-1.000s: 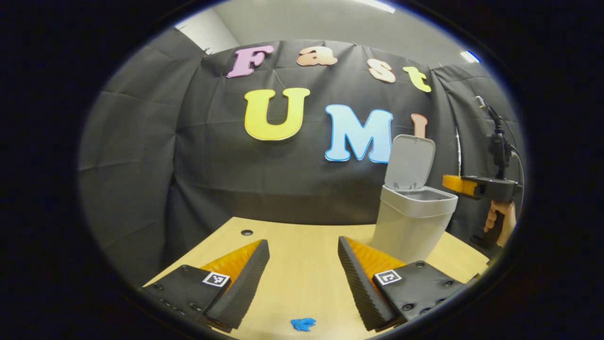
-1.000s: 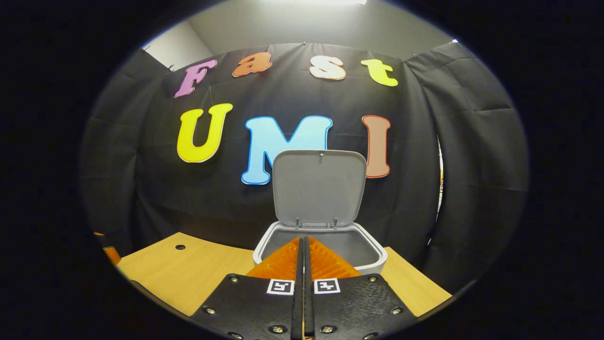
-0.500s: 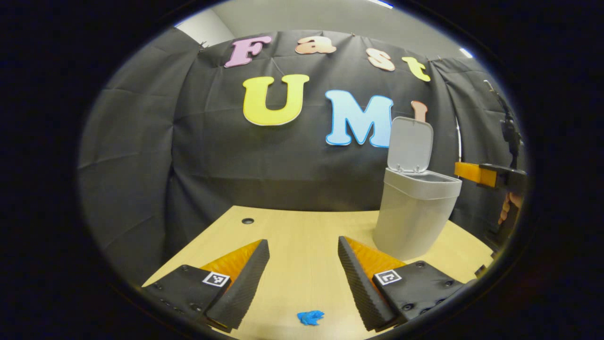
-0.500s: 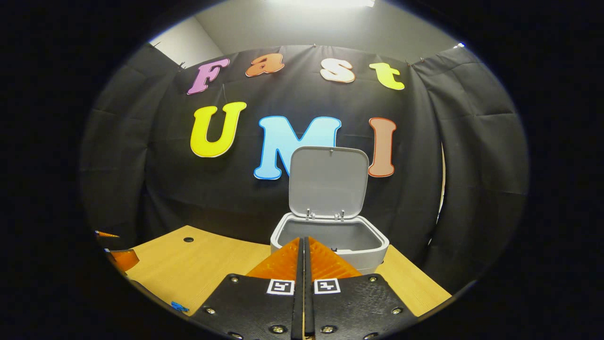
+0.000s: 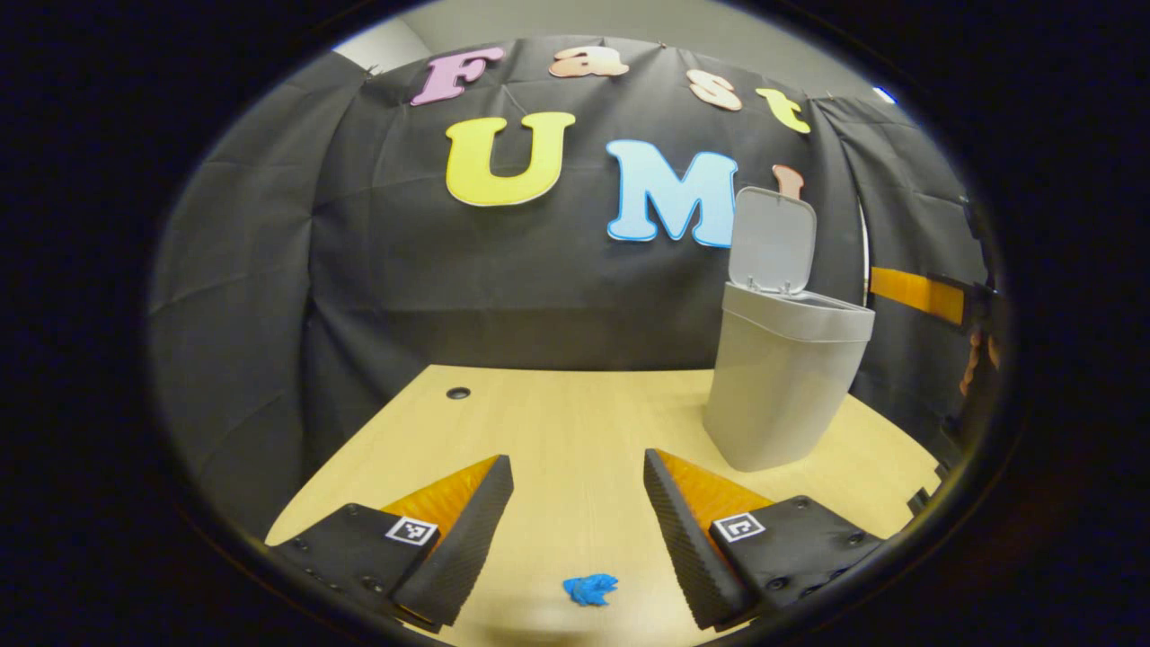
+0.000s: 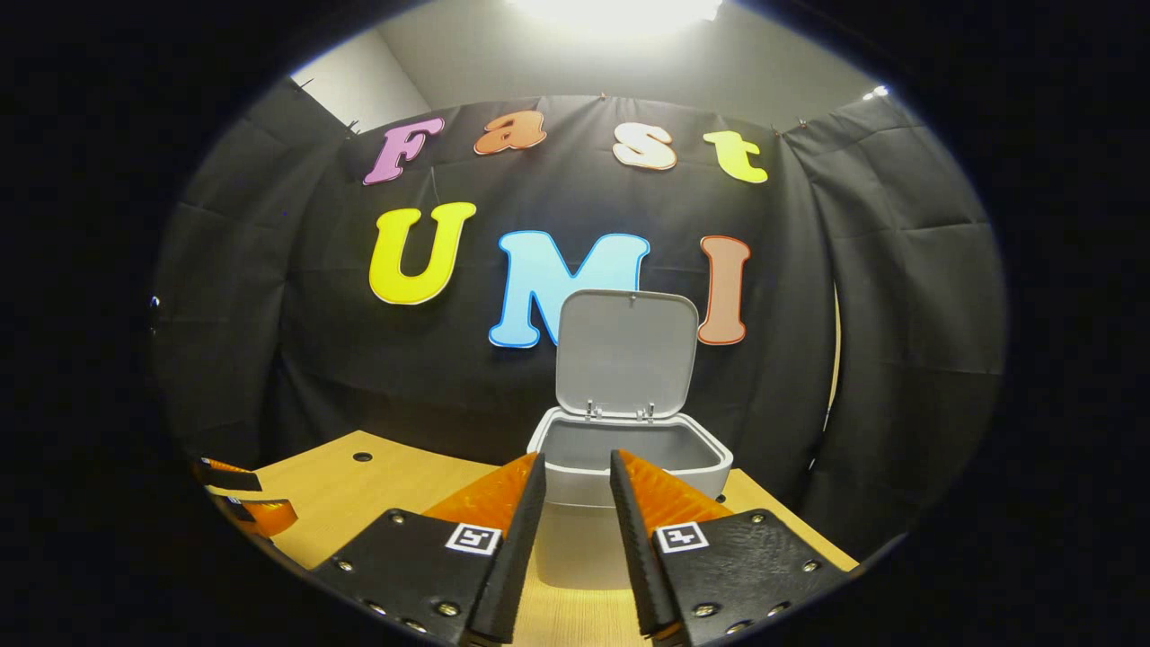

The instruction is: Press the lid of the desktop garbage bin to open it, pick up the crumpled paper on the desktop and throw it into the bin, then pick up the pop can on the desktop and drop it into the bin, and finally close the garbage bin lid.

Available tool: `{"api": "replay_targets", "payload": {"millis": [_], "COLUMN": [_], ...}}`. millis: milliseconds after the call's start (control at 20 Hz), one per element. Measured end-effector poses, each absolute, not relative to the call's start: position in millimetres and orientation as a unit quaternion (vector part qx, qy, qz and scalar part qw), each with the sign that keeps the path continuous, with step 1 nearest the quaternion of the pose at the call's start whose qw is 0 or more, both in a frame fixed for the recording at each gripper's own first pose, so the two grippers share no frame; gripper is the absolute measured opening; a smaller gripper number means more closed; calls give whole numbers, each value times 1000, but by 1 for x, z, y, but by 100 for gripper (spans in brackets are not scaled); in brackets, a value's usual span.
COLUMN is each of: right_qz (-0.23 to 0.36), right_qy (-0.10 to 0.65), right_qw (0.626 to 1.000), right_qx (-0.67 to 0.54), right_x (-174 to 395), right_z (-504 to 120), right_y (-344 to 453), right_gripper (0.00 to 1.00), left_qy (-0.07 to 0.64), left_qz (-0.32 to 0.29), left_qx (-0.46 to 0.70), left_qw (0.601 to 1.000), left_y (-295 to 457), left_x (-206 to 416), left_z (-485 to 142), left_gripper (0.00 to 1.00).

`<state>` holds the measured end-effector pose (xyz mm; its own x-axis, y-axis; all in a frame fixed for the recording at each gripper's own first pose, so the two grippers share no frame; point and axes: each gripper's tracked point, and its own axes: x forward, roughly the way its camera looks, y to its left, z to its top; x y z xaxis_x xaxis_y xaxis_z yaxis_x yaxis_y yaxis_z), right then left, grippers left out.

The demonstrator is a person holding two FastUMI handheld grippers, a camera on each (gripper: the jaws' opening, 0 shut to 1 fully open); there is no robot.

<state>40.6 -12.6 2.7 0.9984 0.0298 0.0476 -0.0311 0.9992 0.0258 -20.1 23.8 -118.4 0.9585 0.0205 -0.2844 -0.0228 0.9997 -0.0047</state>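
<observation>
Looking along the left gripper [image 5: 575,512] in the left gripper view, its two fingers stand spread wide apart above the wooden desktop [image 5: 557,431], holding nothing. Between the fingers, near the bottom of the view, a small blue crumpled scrap [image 5: 590,589] lies on the wood, touching neither finger. Ahead and to the right stands the grey garbage bin [image 5: 777,386], upright on the desktop, with its lid [image 5: 771,241] swung up and leaning back against the black cloth wall [image 5: 377,270]. Nothing lies on the desktop between the fingers and the bin. A small round hole [image 5: 458,393] sits in the desktop near its far left corner. At the far right edge, beyond the bin and level with its rim, the right gripper [image 5: 925,295] reaches in sideways, with part of a hand [image 5: 975,359] below it. In the right gripper view, the right gripper [image 6: 575,512] has its fingers parted by a narrow gap, gripping nothing. Straight ahead, the garbage bin [image 6: 629,485] stands just beyond the fingertips, its open mouth facing the camera and the lid [image 6: 626,352] upright behind it; whether anything lies inside cannot be told. At the lower left edge, the left gripper [image 6: 243,499] shows over the desktop [image 6: 359,494], well apart from the bin.
</observation>
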Motion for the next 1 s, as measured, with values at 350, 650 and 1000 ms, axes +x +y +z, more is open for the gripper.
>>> {"api": "replay_targets", "payload": {"millis": [350, 650, 1000], "right_qz": [20, 17, 11], "right_qy": [-23, -29, -18], "right_qw": [999, 999, 999], "right_qx": [18, 28, 31], "right_x": [28, 20, 12], "right_z": [3, 5, -4], "right_y": [-8, -10, -11], "right_gripper": [67, 77, 89], "left_qy": [194, 242, 301], "left_qz": [-13, -20, -28], "left_qx": [-5, -16, -38], "left_qw": [981, 970, 953], "left_y": [15, 23, 29], "left_x": [-24, -33, -40], "left_z": [-157, -197, -247], "left_gripper": [96, 96, 96]}}
